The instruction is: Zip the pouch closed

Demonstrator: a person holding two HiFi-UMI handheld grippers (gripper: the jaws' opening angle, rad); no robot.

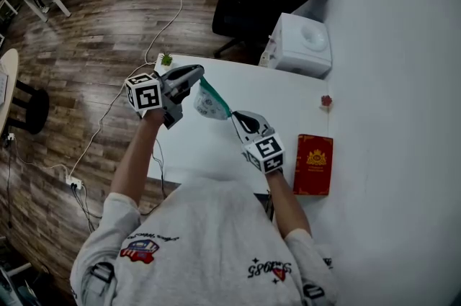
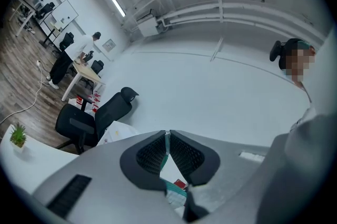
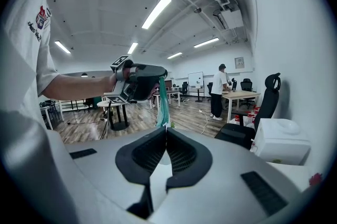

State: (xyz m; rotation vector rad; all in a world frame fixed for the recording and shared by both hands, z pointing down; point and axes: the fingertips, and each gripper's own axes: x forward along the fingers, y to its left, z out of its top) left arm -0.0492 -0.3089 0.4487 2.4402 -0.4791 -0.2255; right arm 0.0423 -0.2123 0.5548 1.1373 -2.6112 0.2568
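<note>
Stretching midair, pouch, left fingers clamped on one end, right fingers clamped on other

I see a red book lying on the white desk, a white box at its far edge, and a black chair beyond.

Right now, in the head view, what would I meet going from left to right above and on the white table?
left gripper → pouch → right gripper → red book
</note>
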